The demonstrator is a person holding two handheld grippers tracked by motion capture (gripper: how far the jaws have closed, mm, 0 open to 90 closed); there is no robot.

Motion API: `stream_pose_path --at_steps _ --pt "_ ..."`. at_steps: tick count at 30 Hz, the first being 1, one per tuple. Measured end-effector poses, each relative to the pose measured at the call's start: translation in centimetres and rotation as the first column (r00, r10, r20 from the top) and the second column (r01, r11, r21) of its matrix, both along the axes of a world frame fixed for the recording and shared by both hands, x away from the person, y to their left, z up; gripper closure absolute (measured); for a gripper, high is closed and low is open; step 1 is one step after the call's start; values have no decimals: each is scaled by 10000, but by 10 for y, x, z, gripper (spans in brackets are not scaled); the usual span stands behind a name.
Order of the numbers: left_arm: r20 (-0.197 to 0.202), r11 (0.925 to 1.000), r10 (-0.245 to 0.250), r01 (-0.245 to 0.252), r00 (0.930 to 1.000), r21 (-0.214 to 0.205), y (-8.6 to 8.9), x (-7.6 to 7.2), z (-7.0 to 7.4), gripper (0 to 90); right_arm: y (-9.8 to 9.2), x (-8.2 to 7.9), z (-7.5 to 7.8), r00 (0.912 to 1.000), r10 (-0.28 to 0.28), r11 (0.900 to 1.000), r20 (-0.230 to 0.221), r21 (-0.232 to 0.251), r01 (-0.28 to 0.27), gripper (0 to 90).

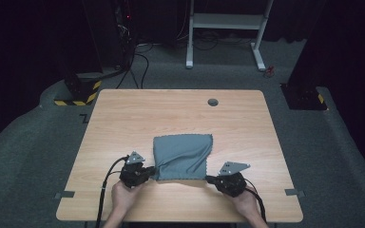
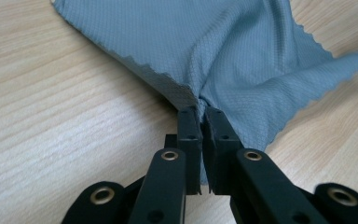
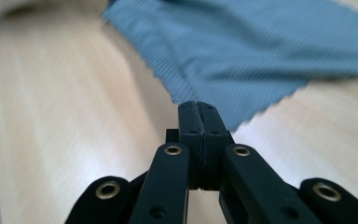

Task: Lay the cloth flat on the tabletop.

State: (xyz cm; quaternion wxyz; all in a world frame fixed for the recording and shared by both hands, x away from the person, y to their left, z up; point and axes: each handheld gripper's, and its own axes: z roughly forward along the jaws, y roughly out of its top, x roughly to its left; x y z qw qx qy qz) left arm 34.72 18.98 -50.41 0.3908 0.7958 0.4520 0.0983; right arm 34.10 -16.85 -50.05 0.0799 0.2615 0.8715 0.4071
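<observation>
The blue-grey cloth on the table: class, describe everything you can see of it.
The cloth is a blue-grey, roughly square piece with a fine woven texture and zigzag-cut edges. It lies on the near half of the wooden table, mostly flat but creased toward its near left corner. That corner is bunched and pinched between the shut jaws of the left gripper. The right gripper, jaws shut, sits at the near right corner; whether it holds fabric is unclear.

Grey-blue cloth (image 1: pixel 183 156) lies rumpled on the table's near half, near corners lifted.
</observation>
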Motion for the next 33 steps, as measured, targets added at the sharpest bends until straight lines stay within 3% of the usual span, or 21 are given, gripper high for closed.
stream_pose_path --at_steps 3,6,8,10,12,14,17,20,22,23,26,29,33 --pt "136 9997 71 -74 9999 225 3 -2 0 829 -4 -10 -7 9996 134 9998 -237 -161 -138 898" --pt "230 9994 174 -181 9996 291 4 -5 0 788 -6 -8 -11 9989 128 9996 -460 253 -117 832" --pt "378 9989 267 -281 9989 363 6 -7 -1 774 -10 0 -6 9981 -297 9941 -542 1028 351 782" --pt "416 9987 251 -269 9988 441 8 -8 -1 765 -11 8 1 9921 -1202 9852 -365 1183 1237 761" --pt "353 9989 276 -289 9990 366 7 -8 -1 765 -7 17 3 9845 -1713 9803 -373 933 1741 754" --pt "376 9991 200 -214 9991 377 6 -6 -1 760 1 25 -1 9790 -2017 9787 -291 321 2026 741" --pt "435 9994 174 -187 9989 295 2 -5 -2 737 12 33 -8 9737 -2275 9735 -106 -280 2271 679" --pt "434 9991 231 -246 9988 350 -1 -3 -2 677 21 36 -12 9714 -2373 9701 10 -515 2371 667" --pt "422 9989 260 -276 9988 385 -3 -1 -2 662 25 38 -17 9744 -2247 9700 63 -941 2242 717" --pt "457 9987 256 -275 9986 424 -4 0 -3 666 25 36 -17 9755 -2176 9694 318 -1095 2198 771" --pt "465 9983 135 -161 9988 560 -6 3 -3 714 24 36 -15 9809 -1913 9720 367 -1322 1945 873" --pt "459 9980 157 -184 9988 607 -8 4 -2 729 25 34 -14 9834 -1633 9689 789 -1750 1749 898" --pt "542 9977 107 -143 9985 665 -5 3 3 756 22 38 -11 9864 -1534 9679 584 -1921 1619 900"
